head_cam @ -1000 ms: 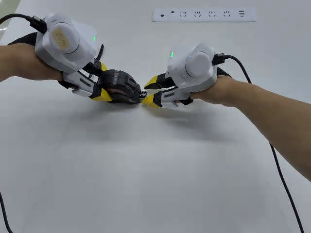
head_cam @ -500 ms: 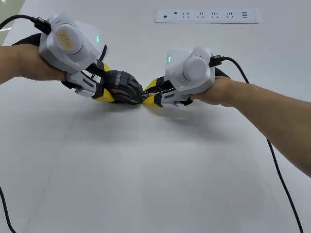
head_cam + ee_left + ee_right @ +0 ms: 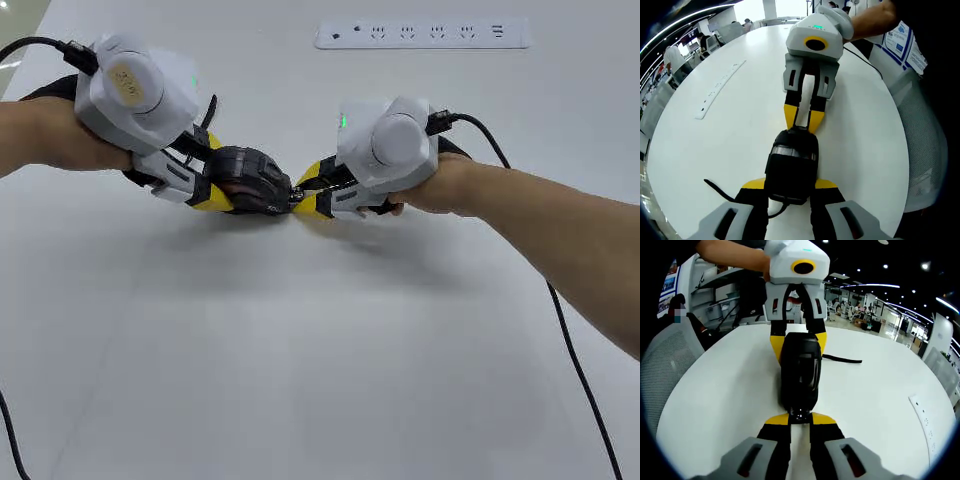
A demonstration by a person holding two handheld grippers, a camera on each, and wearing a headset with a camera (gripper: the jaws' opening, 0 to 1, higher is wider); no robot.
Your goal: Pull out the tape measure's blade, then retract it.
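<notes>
Since a second ago the right gripper has edged slightly leftward, closer against the tape measure; the left gripper sits much where it was. In the head view the black tape measure lies left of centre on the white tabletop, clamped by its rear half between the left gripper's yellow-tipped jaws. The right gripper's jaws are pinched nearly together on the blade tip at the case's mouth, with almost no blade drawn out. A power strip lies along the upper edge, well apart.
</notes>
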